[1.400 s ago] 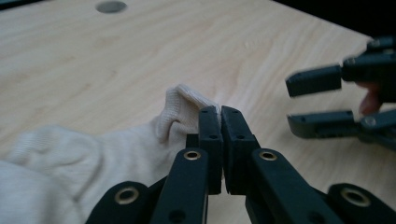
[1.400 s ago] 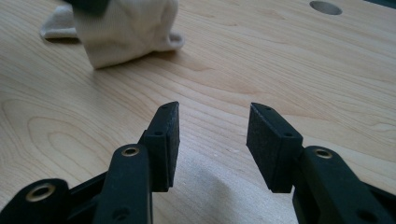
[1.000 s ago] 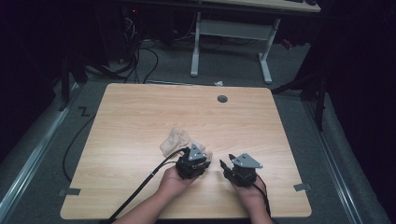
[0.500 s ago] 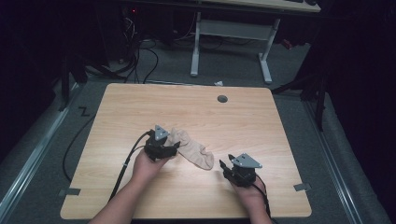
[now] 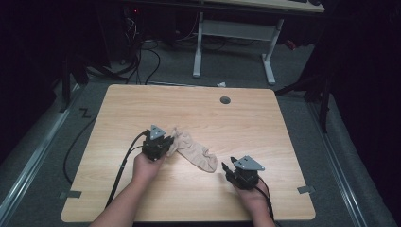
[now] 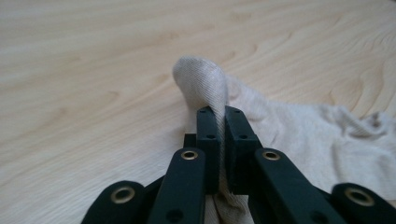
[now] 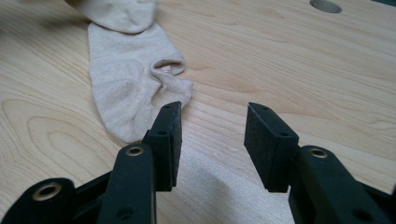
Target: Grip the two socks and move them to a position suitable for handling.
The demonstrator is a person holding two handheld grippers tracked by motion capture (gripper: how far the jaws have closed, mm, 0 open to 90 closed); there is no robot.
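The left tongs (image 6: 217, 140) are clamped on a fold of a beige sock (image 6: 299, 126); their jaws have just been closing, and in the left gripper view the two black pads stand nearly together with a ridge of the knit fabric pinched between them and rising in a rounded hump above their tips. From the high view, the left tongs (image 5: 166, 146) sit at the sock's left end, which is bunched up and lifted a little there, while the rest of the sock (image 5: 198, 155) lies flat on the worktop (image 5: 265, 123) and runs to the right and toward the person.

The right tongs (image 7: 212, 140) stand apart with nothing between the pads, only bare wood. Their left pad is just beside the sock's near end (image 7: 126, 88), and whether it touches the fabric cannot be told. In the high view the right tongs (image 5: 226, 168) rest low over the worktop just right of that end of the sock.

The worktop is pale wood with a round cable hole (image 5: 225, 100) near its far edge. A cable (image 5: 124, 163) trails from the left tongs toward the near left corner. Grey carpet floor (image 5: 56, 142) surrounds the worktop, and a white-legged desk (image 5: 231, 42) stands behind it.
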